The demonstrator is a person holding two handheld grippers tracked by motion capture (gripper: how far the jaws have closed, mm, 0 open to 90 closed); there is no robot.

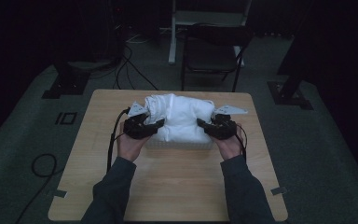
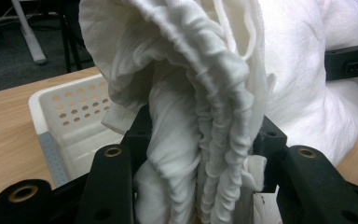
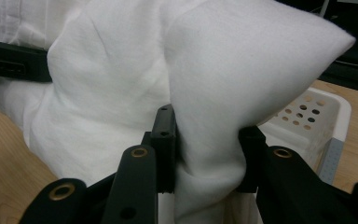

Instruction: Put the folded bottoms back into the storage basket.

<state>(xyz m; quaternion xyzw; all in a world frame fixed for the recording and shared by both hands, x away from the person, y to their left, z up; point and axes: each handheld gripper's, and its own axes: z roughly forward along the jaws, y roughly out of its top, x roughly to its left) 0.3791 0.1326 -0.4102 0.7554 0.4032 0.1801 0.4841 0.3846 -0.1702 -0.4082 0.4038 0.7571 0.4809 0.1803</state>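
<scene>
High view, left tool (image 1: 156,125) and right tool (image 1: 204,125) each clamped on white cloth (image 1: 182,116), over white basket (image 1: 179,144).

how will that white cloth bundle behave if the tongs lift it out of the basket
The cloth is probably floppy: it bunches into folds between the left tongs. Likely light for its bulk. It may sag and drag on the basket.
</scene>
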